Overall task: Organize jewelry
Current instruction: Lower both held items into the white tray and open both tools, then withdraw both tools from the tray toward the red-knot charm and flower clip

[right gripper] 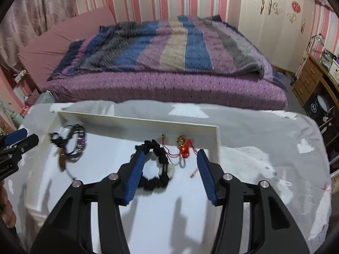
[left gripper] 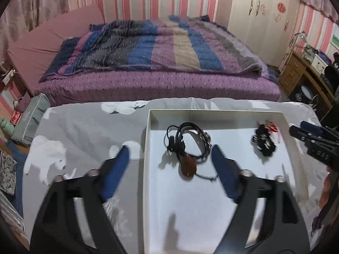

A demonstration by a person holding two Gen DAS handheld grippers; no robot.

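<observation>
A shallow white box point(left gripper: 211, 113) point(right gripper: 137, 119) lies on the cloth-covered table. Inside it are a black cord necklace with a brown pendant point(left gripper: 187, 166) point(right gripper: 70, 146), a black beaded bracelet with a pale stone point(right gripper: 156, 169) point(left gripper: 263, 142), and a red cord charm with a gold ring point(right gripper: 183, 146). My left gripper point(left gripper: 169, 152) is open and empty, its jaws straddling the box's left wall just before the pendant. My right gripper point(right gripper: 169, 156) is open and empty over the bracelet. Each gripper shows at the edge of the other's view.
A grey cloth with white animal prints point(left gripper: 84, 127) covers the table. A bed with a striped quilt point(left gripper: 159, 48) stands beyond. A wooden desk point(left gripper: 300, 74) is at the right, a wardrobe point(left gripper: 260, 10) behind it. Bags and clutter point(left gripper: 31, 116) sit at the left.
</observation>
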